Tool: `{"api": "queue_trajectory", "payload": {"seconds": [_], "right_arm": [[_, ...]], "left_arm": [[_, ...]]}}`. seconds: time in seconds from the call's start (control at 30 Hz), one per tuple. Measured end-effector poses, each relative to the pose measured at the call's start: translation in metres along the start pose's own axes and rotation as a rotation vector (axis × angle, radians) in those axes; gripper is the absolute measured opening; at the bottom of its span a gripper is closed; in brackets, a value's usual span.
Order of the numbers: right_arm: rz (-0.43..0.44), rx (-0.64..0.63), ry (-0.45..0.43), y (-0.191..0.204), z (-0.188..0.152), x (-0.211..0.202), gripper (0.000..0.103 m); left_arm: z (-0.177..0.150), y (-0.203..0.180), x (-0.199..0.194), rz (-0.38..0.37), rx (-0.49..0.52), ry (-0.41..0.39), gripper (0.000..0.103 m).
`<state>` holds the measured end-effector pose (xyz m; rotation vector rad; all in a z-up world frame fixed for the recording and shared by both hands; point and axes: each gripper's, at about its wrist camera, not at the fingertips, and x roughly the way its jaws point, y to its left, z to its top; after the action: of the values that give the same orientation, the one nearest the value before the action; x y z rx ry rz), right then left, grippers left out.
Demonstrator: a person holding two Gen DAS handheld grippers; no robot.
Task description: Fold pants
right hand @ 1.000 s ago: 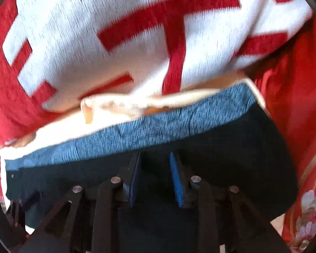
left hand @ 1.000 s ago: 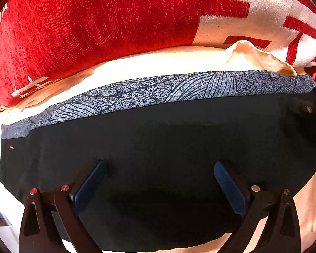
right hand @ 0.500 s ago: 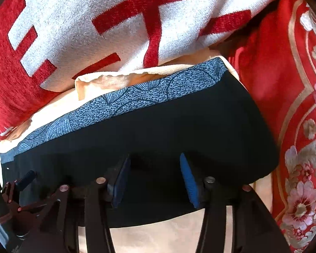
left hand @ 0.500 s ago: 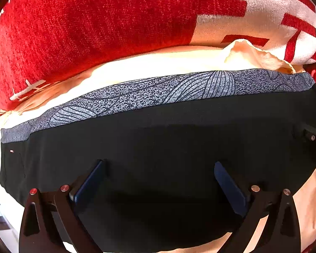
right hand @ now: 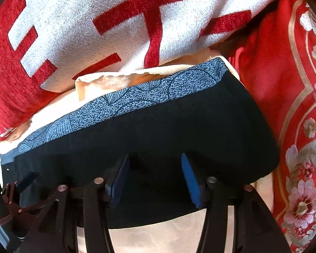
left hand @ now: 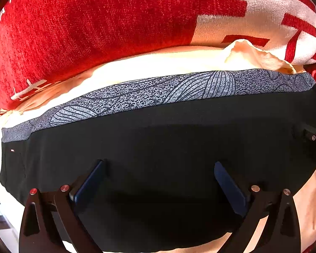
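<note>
The black pants [left hand: 158,147] lie folded into a flat rectangle on a cream cloth [left hand: 149,67], with a grey patterned band [left hand: 162,92] along the far edge. They also show in the right wrist view [right hand: 179,130]. My left gripper [left hand: 159,166] is open and empty above the near half of the pants. My right gripper [right hand: 154,160] is open and empty above the right part of the pants. The left gripper's fingertip [right hand: 26,178] shows at the left edge of the right wrist view.
A red and white cushion [left hand: 94,21] stands right behind the pants, also in the right wrist view [right hand: 115,21]. A red floral cushion [right hand: 295,105] stands to the right. A ruffled fold of the cream cloth [right hand: 107,82] sits behind the band.
My right gripper has opened wider and pulled back and up from the pants, so more of the near edge and the cream cloth shows. My left gripper has barely moved.
</note>
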<state>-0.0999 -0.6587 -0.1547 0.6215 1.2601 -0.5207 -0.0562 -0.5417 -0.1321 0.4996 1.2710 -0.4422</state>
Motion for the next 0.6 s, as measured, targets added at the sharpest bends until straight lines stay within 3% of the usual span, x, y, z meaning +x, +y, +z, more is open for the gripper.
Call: {"api": "queue_trajectory", "payload": {"seconds": [0.23,0.6], "right_arm": [[0.018,0.026,-0.018,-0.006,-0.004,-0.008,0.056],[0.173,0.169,-0.056,-0.049,-0.03,-0.034,0.056]], "left_arm": [[0.0,-0.001,-0.001,0.01,0.01,0.004,0.103],[0.006,-0.005,-0.002,0.022,0.016,0.01,0.103]]}}
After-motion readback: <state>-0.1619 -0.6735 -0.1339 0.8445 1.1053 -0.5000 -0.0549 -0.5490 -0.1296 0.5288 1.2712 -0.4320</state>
